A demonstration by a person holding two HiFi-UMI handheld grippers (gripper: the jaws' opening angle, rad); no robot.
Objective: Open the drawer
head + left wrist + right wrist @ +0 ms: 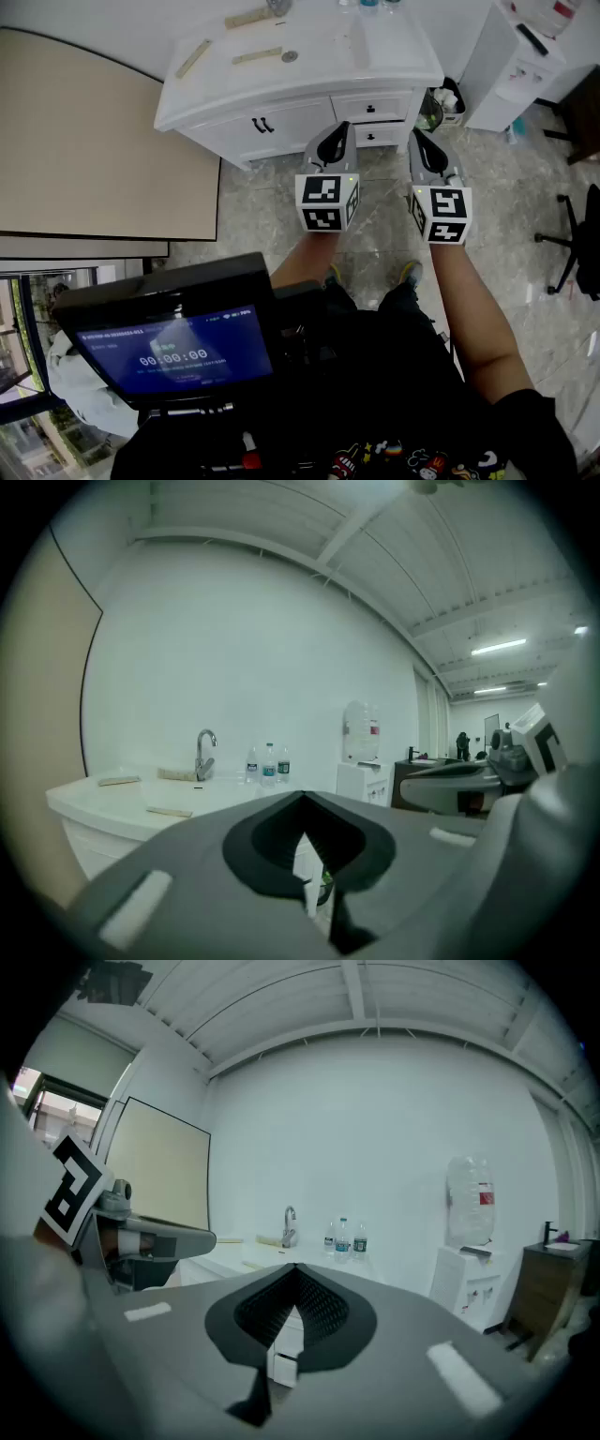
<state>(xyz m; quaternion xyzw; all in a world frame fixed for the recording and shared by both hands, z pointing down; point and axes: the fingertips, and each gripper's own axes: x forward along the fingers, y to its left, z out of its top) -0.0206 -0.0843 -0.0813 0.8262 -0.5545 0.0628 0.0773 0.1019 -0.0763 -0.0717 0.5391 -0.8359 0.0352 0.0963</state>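
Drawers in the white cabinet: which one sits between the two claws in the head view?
The lower drawer, just beneath the upper drawer that sits under the countertop.

I face a plain white wall (375, 1129) behind a white sink cabinet (319, 61). Pale marble floor (525, 309), beige panel (84, 141) to my left, water dispenser (511, 66) and black office chair (574, 246) right, strip lights (499, 647) overhead.

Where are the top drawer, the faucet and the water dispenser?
top drawer (384, 106): head view, its front panel.
faucet (201, 761): left gripper view, its upright stem.
water dispenser (464, 1288): right gripper view, its white body.
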